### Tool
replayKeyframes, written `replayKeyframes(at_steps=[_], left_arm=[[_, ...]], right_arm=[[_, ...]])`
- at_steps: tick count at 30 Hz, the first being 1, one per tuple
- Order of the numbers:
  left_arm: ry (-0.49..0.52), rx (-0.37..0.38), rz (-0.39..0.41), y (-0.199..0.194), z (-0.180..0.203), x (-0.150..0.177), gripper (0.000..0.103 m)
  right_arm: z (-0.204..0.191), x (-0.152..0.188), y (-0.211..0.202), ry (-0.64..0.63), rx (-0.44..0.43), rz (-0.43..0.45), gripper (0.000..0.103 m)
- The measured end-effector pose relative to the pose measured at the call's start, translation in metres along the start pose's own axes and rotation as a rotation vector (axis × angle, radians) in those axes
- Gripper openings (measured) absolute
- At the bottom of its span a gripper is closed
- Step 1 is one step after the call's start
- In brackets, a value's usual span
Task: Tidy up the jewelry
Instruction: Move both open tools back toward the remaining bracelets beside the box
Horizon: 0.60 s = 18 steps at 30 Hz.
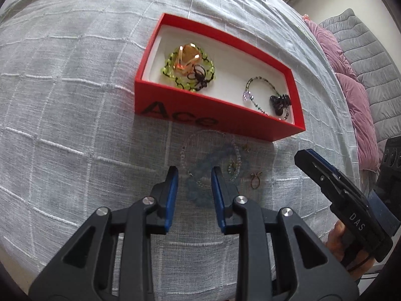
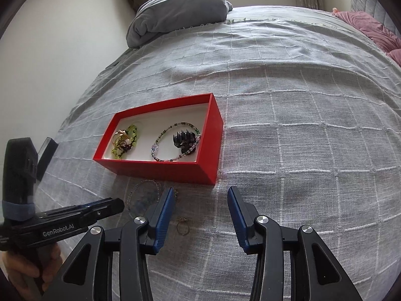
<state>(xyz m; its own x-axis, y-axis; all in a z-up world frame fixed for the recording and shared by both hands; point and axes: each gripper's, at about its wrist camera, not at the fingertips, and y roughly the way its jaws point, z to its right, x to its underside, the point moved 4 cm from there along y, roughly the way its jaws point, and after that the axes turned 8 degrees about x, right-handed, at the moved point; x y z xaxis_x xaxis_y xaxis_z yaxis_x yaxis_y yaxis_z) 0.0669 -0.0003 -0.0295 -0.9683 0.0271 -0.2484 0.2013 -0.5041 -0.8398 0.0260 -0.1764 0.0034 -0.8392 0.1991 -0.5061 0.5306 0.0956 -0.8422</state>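
Note:
A red box [image 1: 175,97] [image 2: 160,170] sits on the grey bedspread. It holds a green bead bracelet [image 1: 173,61] with an orange clip and a black hair tie, plus a beaded bracelet [image 1: 253,85] [image 2: 163,138] with a black claw clip [image 2: 184,138]. In front of the box lie a blue-grey scrunchie [image 1: 200,190], a clear bead bracelet [image 1: 235,150] and a small ring [image 1: 255,181] [image 2: 182,227]. My left gripper [image 1: 195,175] [image 2: 117,205] hovers open, narrowly, over the scrunchie. My right gripper [image 2: 200,193] [image 1: 304,159] stands open and empty, with the ring just below its left finger.
A folded grey blanket [image 2: 180,12] lies at the bed's far end and pink cushions [image 1: 351,87] [image 2: 371,25] on the right. A white wall runs along the bed's left side, with a small black box [image 2: 46,155] at that edge.

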Motion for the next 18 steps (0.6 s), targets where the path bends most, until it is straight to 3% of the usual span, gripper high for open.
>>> replayKeyframes(at_steps=[12, 16, 18], left_arm=[[-0.025, -0.036, -0.008, 0.014, 0.003, 0.005, 0.029], [0.001, -0.066, 0.001, 0.014, 0.006, 0.005, 0.016], [-0.005, -0.066, 0.004, 0.017, 0.008, 0.005, 0.016]], right_arm=[[0.002, 0.001, 0.0, 0.004, 0.0, -0.012, 0.045], [0.002, 0.001, 0.0, 0.006, -0.002, -0.013, 0.045], [0.002, 0.001, 0.001, 0.004, -0.001, -0.015, 0.045]])
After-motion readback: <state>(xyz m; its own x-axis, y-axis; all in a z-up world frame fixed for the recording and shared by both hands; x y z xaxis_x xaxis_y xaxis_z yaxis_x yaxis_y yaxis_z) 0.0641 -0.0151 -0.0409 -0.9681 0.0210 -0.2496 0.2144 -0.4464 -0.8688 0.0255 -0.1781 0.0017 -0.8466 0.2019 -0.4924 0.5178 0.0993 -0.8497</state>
